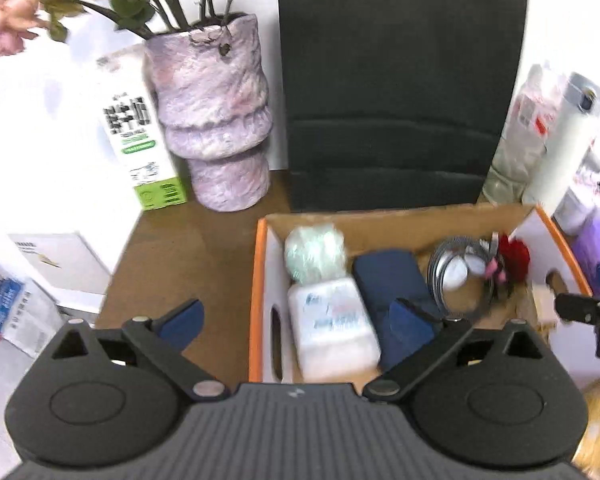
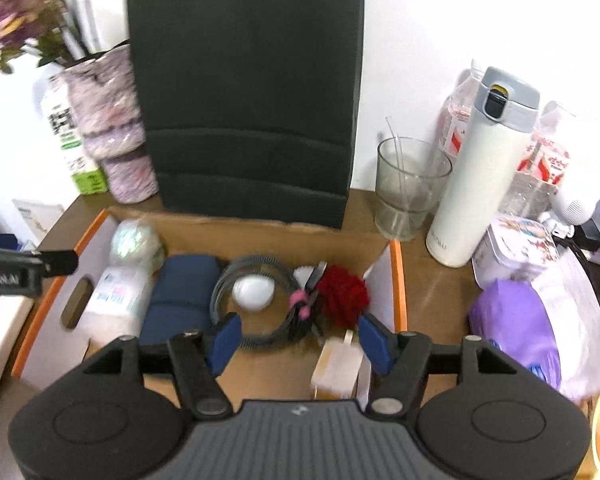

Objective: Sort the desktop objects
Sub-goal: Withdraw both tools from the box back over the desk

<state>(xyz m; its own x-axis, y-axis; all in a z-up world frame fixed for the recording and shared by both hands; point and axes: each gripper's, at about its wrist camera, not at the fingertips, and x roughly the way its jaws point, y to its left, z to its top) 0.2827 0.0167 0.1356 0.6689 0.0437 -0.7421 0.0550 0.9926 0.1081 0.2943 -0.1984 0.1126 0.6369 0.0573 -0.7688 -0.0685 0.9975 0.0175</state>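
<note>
A cardboard box with an orange rim point(image 1: 256, 280) point(image 2: 398, 280) holds a white tissue pack point(image 1: 332, 328) point(image 2: 116, 300), a navy pouch point(image 1: 396, 280) point(image 2: 180, 296), a grey coiled cable point(image 1: 440, 280) point(image 2: 228, 280), a red flower point(image 1: 516, 258) point(image 2: 344, 296) and a pale yellow block point(image 2: 336, 368). My left gripper point(image 1: 296, 320) hangs wide open above the box's left wall and the tissue pack, gripping nothing. Over the box's right half, my right gripper point(image 2: 300, 340) is open, its pads touching nothing.
Behind the box stand a black panel point(image 1: 396, 80), a purple vase with flowers point(image 1: 216, 120) and a white-green carton point(image 1: 140, 132). To the right are a glass point(image 2: 410, 188), a white flask point(image 2: 480, 168), a printed tin point(image 2: 516, 244) and a purple bag point(image 2: 516, 328).
</note>
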